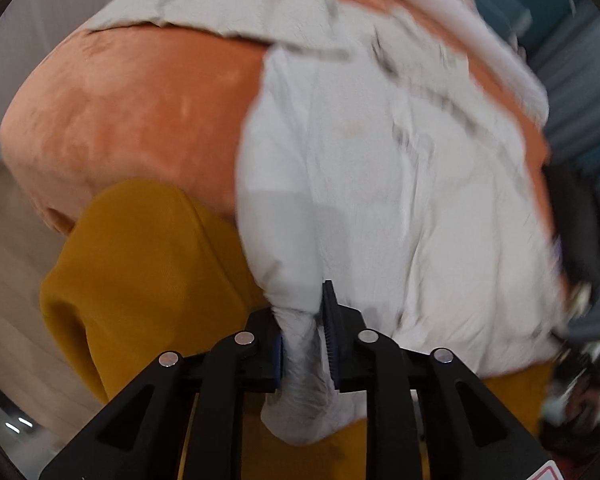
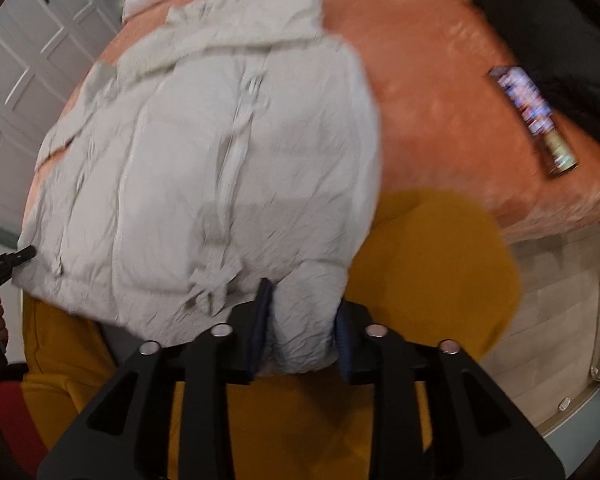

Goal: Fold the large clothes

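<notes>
**Pale jacket pinched at its near hem by both grippers**

A pale grey padded jacket (image 2: 204,152) is seen spread front-up across an orange bed cover (image 2: 440,92), its zip running up the middle and its collar lying at the far end. The near hem is drawn off the edge of the bed, above a mustard-yellow garment (image 2: 428,248) worn by the person holding the tools.

The left gripper (image 1: 304,344) is closed on a bunched corner of the jacket (image 1: 380,168); the cloth is squeezed into a narrow roll between the 2 blue pads, and a tail of it hangs below them. The right gripper (image 2: 300,332) is likewise pinching a thicker fold of the hem, so its jaws stand a little wider, with the padded cloth filling the gap between them.

In the right wrist view, the tip of the left gripper is seen at the opposite corner of the hem, at the picture's left edge. A black garment (image 2: 548,48) and a long patterned box (image 2: 532,120) lie on the bed cover, well apart from the jacket. White panelled doors (image 2: 32,72) are visible behind the bed. Both views are blurred.
</notes>
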